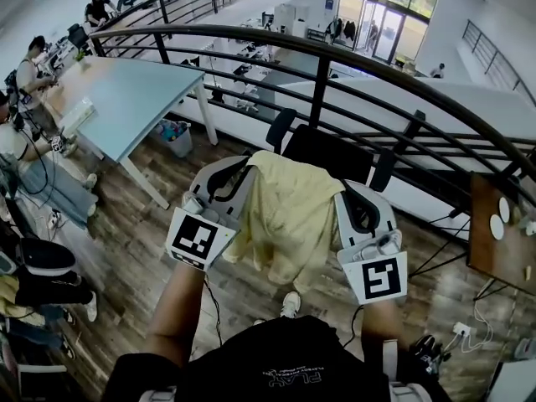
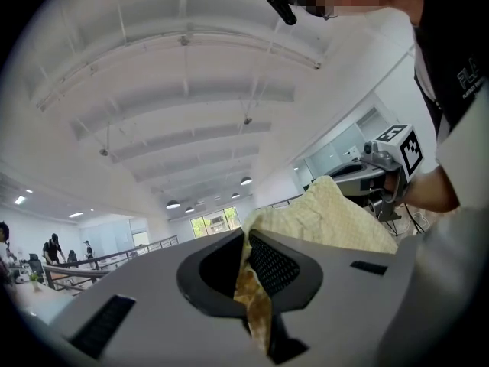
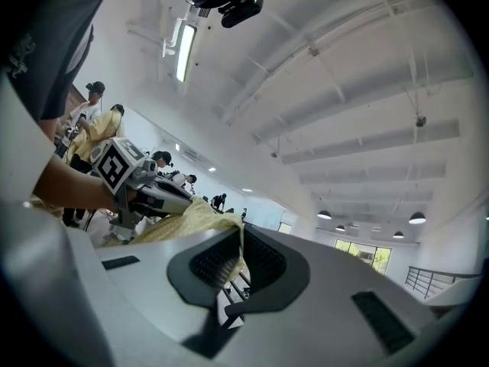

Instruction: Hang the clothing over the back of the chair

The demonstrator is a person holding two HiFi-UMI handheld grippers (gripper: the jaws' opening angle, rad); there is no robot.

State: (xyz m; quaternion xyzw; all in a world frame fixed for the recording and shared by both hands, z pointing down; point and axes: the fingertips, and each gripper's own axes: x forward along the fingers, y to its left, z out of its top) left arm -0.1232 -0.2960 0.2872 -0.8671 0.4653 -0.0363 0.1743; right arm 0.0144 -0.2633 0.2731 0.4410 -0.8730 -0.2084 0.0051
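Desk: a light-blue desk (image 1: pixel 138 90) stands at the upper left on the wood plank floor (image 1: pixel 126 249), with people seated along its far side.
Left gripper (image 1: pixel 239 177): held level at the left edge of the cloth. The left gripper view (image 2: pixel 246 274) shows both jaws pressed together on a fold of fabric, which fills the gap between the ribbed pads.
Yellow garment (image 1: pixel 285 216): pale yellow, off the floor, spread between the two grippers and hanging in a loose drape below them. Its upper edge lies in front of the chair back; contact with the chair cannot be determined.
Chair (image 1: pixel 328 153): black office chair, backrest facing the person, just beyond the garment and in front of the black railing (image 1: pixel 320 78).
Right gripper (image 1: pixel 345 198): level, at the right edge of the cloth. The right gripper view (image 3: pixel 233 262) shows the jaws clamped on a thin edge of the garment (image 3: pixel 183 222).
Side table: a brown wooden top (image 1: pixel 490 254) at the far right carries small round white items.
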